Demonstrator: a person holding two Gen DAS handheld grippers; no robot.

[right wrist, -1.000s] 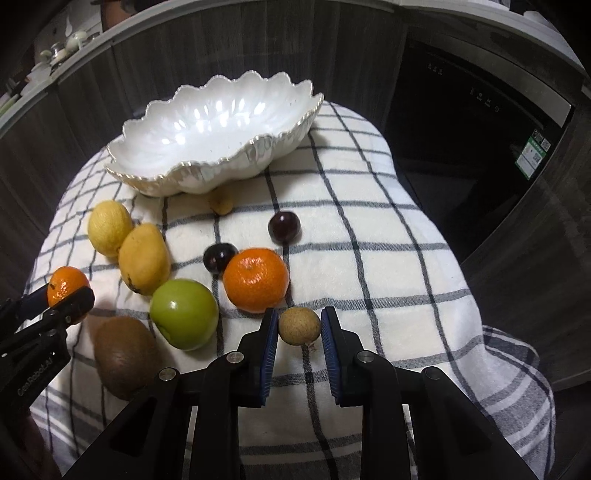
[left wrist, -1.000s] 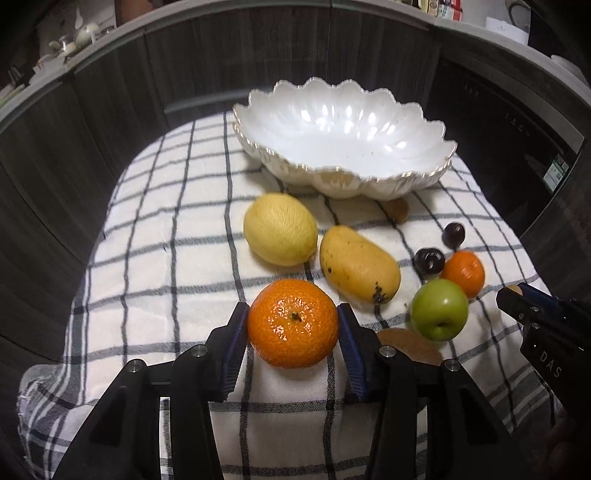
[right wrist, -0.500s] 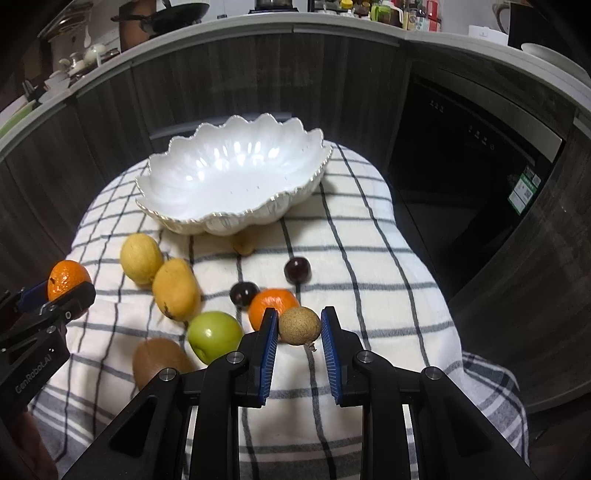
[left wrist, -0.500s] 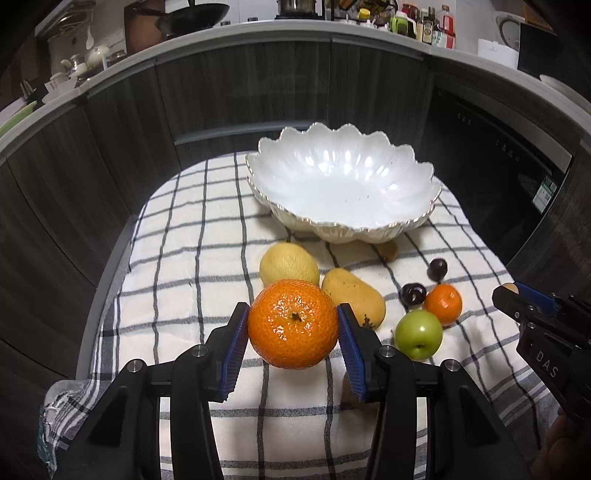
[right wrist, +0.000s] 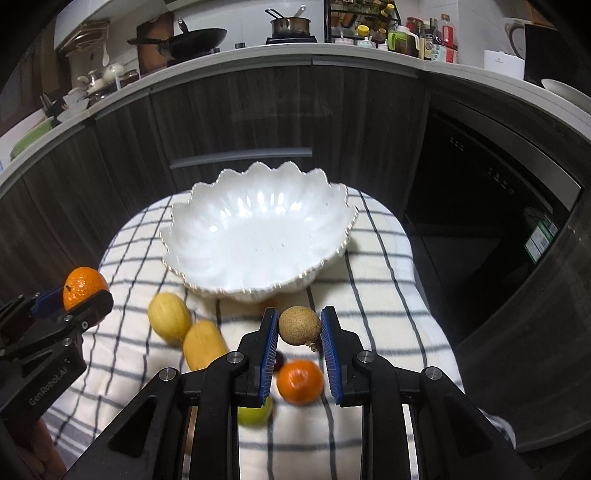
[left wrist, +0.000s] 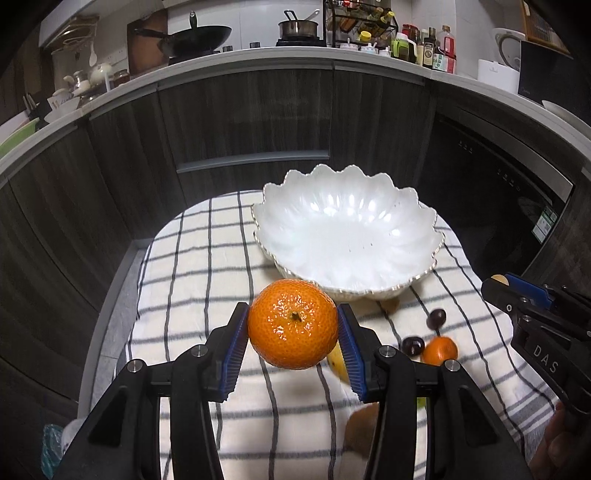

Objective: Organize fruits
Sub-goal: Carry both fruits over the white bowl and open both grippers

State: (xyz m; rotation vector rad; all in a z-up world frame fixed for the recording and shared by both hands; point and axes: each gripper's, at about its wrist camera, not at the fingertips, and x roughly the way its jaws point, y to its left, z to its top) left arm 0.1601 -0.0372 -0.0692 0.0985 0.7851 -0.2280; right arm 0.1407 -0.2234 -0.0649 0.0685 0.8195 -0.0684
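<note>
My left gripper [left wrist: 291, 328] is shut on a big orange mandarin [left wrist: 292, 328], held in the air above the checked cloth [left wrist: 192, 288], just in front of the white scalloped bowl [left wrist: 347, 240]. My right gripper [right wrist: 299, 328] is shut on a small round brown fruit [right wrist: 299, 325], also lifted, near the bowl [right wrist: 258, 243]. On the cloth lie a lemon [right wrist: 169, 320], a mango [right wrist: 203, 349], a small mandarin [right wrist: 300, 382], a green apple [right wrist: 255, 415], dark plums [left wrist: 436, 319] and a kiwi [left wrist: 364, 428]. The bowl holds nothing.
Dark wood cabinet fronts [left wrist: 258, 122] curve behind the cloth, with a dark oven [right wrist: 491, 229] to the right. The counter above carries a wok [left wrist: 201, 37], a pot [left wrist: 297, 27] and bottles [left wrist: 424, 46]. A person's hand [left wrist: 561, 446] shows at the lower right.
Both grippers have risen with their fruits and tipped upward, so the counter top has come into view. The fruits on the cloth sit lower and smaller in both views.
</note>
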